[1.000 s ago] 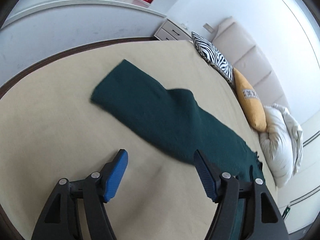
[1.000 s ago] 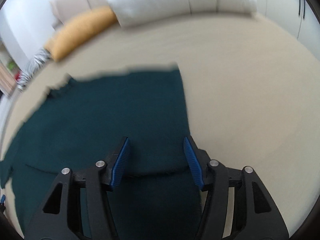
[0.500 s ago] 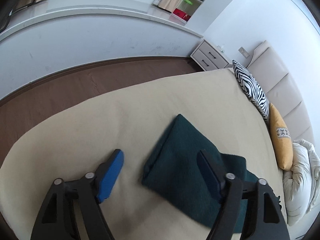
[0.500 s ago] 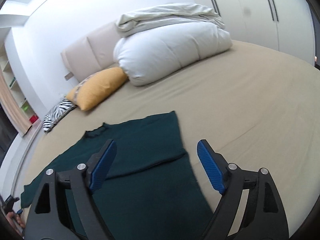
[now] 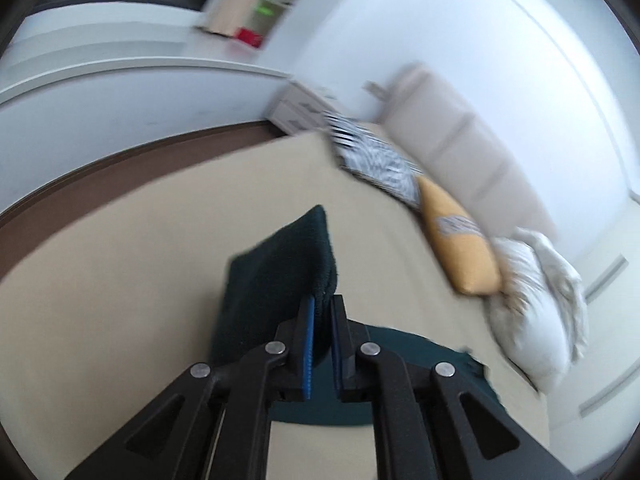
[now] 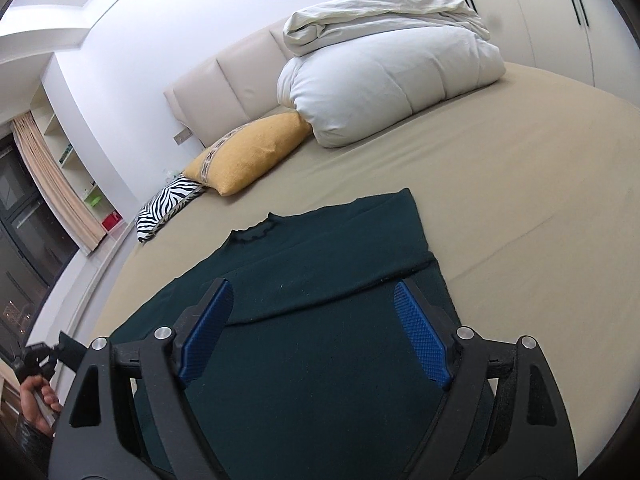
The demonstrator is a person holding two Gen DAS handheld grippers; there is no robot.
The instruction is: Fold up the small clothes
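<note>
Jaws: left gripper (image 5: 321,312) pinching sleeve end of dark green sweater (image 6: 312,320), lifted off bed (image 6: 520,208); view motion-blurred. Right gripper (image 6: 312,320) spread above sweater's body, whose near hem is cut off.

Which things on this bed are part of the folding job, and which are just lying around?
Job:
- dark green sweater
- left tongs, shut on its sleeve
- right tongs, open above it

Lying about:
- yellow cushion
- zebra pillow
- white duvet
</note>
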